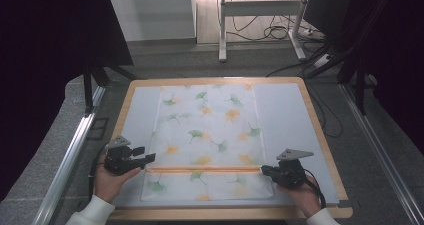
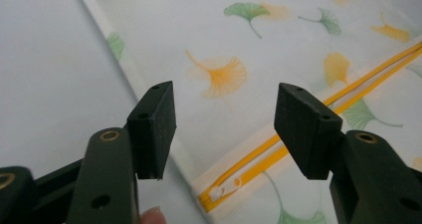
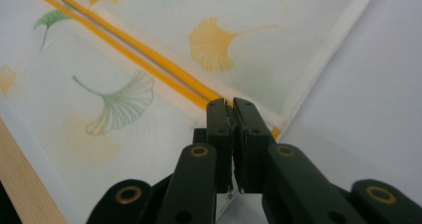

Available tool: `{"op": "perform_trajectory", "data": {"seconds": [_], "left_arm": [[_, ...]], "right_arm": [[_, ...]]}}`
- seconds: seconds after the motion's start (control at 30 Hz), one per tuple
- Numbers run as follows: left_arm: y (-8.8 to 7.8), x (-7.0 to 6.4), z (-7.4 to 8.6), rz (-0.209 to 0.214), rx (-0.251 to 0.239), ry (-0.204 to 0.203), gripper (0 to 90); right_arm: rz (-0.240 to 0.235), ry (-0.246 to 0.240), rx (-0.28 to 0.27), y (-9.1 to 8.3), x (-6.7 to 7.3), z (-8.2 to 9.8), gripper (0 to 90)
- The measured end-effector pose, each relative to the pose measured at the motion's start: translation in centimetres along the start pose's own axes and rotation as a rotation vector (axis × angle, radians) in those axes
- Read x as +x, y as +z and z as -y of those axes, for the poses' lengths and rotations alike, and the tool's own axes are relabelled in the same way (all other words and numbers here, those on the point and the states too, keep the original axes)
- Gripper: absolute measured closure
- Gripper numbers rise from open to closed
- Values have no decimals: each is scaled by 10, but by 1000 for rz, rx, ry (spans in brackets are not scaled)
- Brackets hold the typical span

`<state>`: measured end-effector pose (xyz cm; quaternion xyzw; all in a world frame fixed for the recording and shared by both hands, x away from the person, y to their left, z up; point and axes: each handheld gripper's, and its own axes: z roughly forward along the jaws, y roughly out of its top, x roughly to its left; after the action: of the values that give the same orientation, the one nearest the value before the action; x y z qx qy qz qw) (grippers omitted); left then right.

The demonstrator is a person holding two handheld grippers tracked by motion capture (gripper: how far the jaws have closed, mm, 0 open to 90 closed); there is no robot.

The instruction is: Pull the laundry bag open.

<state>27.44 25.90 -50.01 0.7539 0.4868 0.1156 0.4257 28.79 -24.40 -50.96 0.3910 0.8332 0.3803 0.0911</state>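
Here, a zippered pouch (image 1: 207, 145) is being held at the lower centre of the frame.
The right gripper (image 3: 232, 112) is being kept pinched on the orange zipper (image 3: 124, 42)'s end; the left gripper (image 2: 224, 129) is being held spread over the slider (image 2: 226, 186). Light, limp fabric is best taken at its seams; bare mat (image 1: 285, 115) is being left open at both sides.

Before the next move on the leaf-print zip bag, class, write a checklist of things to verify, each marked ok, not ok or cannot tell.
1. White ginkgo-leaf fabric bag lies flat on the grey mat: ok.
2. Right claw shut on the yellow zip's end: ok.
3. Left claw open, nothing between its jaws: ok.
4. Zip slider sits ahead of the left claw: ok.
5. Yellow zip fully closed: cannot tell.
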Motion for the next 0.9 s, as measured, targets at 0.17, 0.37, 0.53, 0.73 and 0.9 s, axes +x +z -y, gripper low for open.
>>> {"op": "perform_trajectory", "data": {"seconds": [0.17,0.37,0.53,0.73,0.9], "left_arm": [[12,-14,-13,-8,-12,43,363],[22,-18,-19,-9,-16,81,347],[21,-18,-14,-50,-2,130,333],[15,-12,-9,-59,-8,117,330],[16,-12,-6,-63,-5,118,326]], "right_arm": [[12,-15,-31,-1,-4,-9,759],[6,-8,-60,0,-14,-23,525],[27,-10,-91,-1,-21,-29,432],[37,-6,-119,-7,-29,-26,382],[41,-16,-115,-6,-28,-25,332]]}}
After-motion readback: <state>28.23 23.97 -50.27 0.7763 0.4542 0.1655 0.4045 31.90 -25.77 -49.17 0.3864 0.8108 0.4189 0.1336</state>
